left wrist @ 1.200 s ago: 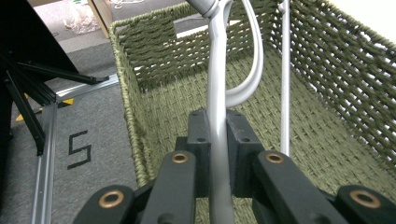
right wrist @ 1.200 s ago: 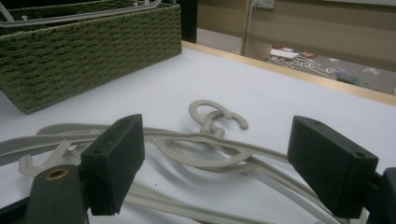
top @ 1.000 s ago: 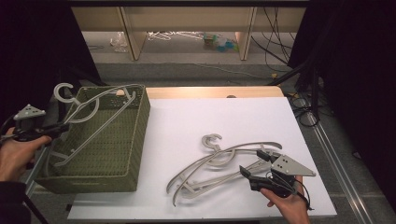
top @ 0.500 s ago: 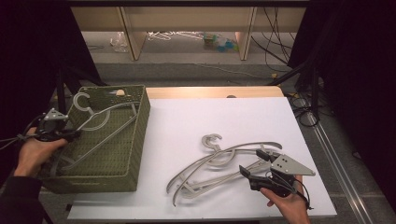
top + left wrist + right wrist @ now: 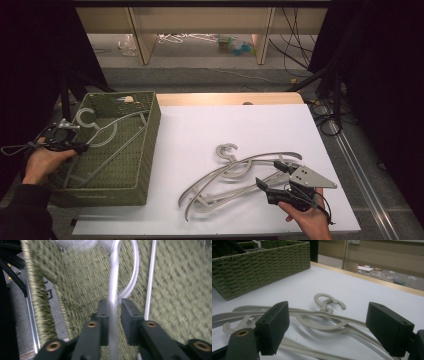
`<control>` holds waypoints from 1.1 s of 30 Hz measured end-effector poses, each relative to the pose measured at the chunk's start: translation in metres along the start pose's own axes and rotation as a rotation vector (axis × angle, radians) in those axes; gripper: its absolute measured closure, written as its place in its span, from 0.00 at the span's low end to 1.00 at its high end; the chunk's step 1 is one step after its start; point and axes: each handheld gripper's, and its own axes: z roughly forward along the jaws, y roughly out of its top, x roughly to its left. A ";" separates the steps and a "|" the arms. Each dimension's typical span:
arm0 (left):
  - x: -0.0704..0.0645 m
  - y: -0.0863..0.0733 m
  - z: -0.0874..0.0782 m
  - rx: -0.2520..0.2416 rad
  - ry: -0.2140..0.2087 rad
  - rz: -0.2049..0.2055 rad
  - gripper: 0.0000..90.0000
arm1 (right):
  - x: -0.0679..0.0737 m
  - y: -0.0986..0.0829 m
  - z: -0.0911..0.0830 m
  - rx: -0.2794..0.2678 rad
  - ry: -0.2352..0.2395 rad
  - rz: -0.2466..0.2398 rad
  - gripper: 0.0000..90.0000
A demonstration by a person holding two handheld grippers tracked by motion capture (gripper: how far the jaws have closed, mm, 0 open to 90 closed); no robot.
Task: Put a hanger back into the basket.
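A white table [image 5: 240, 130] is seen from above, with a person's forearms coming in from the six o'clock edge. At about nine o'clock on the table stands a green woven basket [image 5: 145, 150]. Inside it lies a grey plastic hanger [image 5: 107, 137], its hook toward twelve o'clock and near the basket's far left corner. The left gripper [image 5: 75, 148], held in the person's left hand [image 5: 42, 162] at the basket's nine o'clock rim, has its jaws closed narrowly around one thin arm of this hanger; in the left gripper view the pale bar [image 5: 113, 297] runs straight up between the two black jaws, over the blurred woven floor of the basket. At about five o'clock on the table lies a loose pile of grey hangers [image 5: 235, 175], overlapping, hooks toward twelve o'clock. The right gripper [image 5: 270, 190], held in the right hand [image 5: 307, 220], rests just beside this pile at its four o'clock side. Its jaws stand wide apart and grip nothing; the right gripper view shows the pile [image 5: 322, 320] lying on the table between and beyond them.
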 end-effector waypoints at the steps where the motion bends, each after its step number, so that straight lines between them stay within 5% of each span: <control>1: -0.002 0.001 -0.008 -0.030 0.025 -0.031 0.79 | 0.001 0.000 0.000 0.003 -0.001 0.010 0.22; 4: -0.009 0.005 -0.016 -0.094 0.020 -0.051 0.74 | 0.001 0.000 -0.001 0.011 0.002 0.010 0.22; 6: -0.028 0.012 -0.033 -0.193 -0.033 -0.074 0.68 | 0.001 0.000 -0.001 0.011 -0.001 0.009 0.22; 7: -0.028 0.012 -0.033 -0.193 -0.033 -0.074 0.65 | 0.001 0.000 -0.001 0.011 -0.001 0.009 0.22; 9: -0.042 0.019 -0.044 -0.226 -0.065 -0.029 0.62 | 0.000 0.000 0.000 0.008 -0.001 0.006 0.22; 11: -0.059 0.026 -0.053 -0.274 -0.111 -0.017 0.55 | 0.000 0.000 0.000 0.000 -0.002 -0.005 0.22; 12: -0.070 0.030 -0.055 -0.330 -0.145 -0.046 0.51 | 0.000 0.000 -0.001 0.010 -0.003 0.007 0.22; 14: -0.095 0.040 -0.061 -0.396 -0.241 -0.035 0.42 | 0.001 0.000 -0.001 0.000 0.003 0.012 0.22; 16: -0.103 0.043 -0.063 -0.412 -0.261 -0.018 0.39 | 0.000 0.000 -0.001 -0.004 -0.005 -0.003 0.22; 18: -0.121 0.051 -0.067 -0.451 -0.295 0.040 0.37 | -0.001 0.000 0.001 -0.024 -0.005 -0.006 0.22; 27: -0.176 0.059 -0.065 -0.478 -0.415 0.031 0.35 | 0.000 0.000 -0.001 -0.013 -0.011 -0.007 0.22; 30: -0.199 0.061 -0.059 -0.481 -0.421 0.072 0.34 | 0.000 0.000 -0.001 0.003 0.003 0.012 0.22; 33: -0.211 0.061 -0.055 -0.481 -0.436 0.067 0.33 | 0.000 0.000 -0.001 0.002 0.002 0.011 0.22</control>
